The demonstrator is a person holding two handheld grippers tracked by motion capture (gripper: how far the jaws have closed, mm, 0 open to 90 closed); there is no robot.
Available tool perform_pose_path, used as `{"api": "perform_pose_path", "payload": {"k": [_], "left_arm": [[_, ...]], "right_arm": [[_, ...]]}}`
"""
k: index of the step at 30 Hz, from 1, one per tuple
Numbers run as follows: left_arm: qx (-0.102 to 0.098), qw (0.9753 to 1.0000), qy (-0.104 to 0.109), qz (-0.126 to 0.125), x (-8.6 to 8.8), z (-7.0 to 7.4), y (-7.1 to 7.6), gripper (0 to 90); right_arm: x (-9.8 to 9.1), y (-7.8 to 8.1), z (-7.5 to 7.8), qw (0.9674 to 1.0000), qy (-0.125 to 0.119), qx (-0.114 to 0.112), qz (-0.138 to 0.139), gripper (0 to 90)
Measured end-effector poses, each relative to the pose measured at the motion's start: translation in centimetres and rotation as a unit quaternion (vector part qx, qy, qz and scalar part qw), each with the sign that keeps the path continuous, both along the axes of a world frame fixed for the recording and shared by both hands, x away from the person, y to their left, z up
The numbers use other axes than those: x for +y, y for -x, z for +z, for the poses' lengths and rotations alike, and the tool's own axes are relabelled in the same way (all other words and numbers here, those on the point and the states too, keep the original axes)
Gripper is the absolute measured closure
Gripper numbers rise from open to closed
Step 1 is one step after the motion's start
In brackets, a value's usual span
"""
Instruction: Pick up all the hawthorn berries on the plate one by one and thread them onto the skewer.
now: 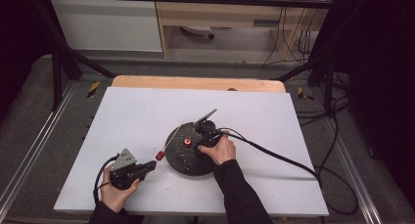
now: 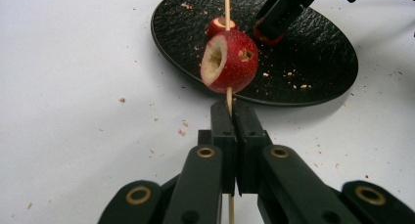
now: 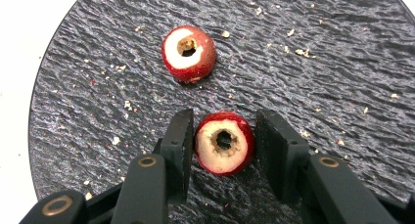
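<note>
Three cored fruits: one on the skewer (image 2: 227,4) pinched by the left gripper (image 2: 234,119), two on the black plate (image 3: 293,62). Right gripper (image 3: 222,141) straddles one, pads apart from it. White table (image 1: 137,121), dark room.

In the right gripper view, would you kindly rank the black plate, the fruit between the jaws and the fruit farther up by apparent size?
1. black plate
2. fruit between the jaws
3. farther fruit, slightly smaller-looking; it lies farther from the camera, so this ranking is unsure.

The white surface (image 1: 147,116) carries scattered crumbs (image 2: 182,132) and rests on a wooden board whose far edge (image 1: 195,82) protrudes beyond it. Black frame bars (image 1: 58,53) flank the setup. Behind it stand a white cabinet (image 1: 107,23) and a wooden shelf (image 1: 220,13). Loose cables (image 1: 293,38) hang at the right.
</note>
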State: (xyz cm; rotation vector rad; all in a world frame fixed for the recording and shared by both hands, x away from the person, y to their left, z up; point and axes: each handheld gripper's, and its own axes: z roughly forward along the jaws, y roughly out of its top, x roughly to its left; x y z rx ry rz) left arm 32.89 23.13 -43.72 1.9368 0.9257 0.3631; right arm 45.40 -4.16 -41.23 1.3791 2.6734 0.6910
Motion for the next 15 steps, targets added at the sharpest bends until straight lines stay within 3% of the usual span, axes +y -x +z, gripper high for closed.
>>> {"api": "perform_pose_path", "payload": {"k": [15], "left_arm": [[-0.002,1.0,0.001,0.0,-0.01,0.09,0.06,88.1]], "right_arm": [[-0.06,-0.13,0.07,1.0,-0.003,0.006,-0.003,61.0]]}}
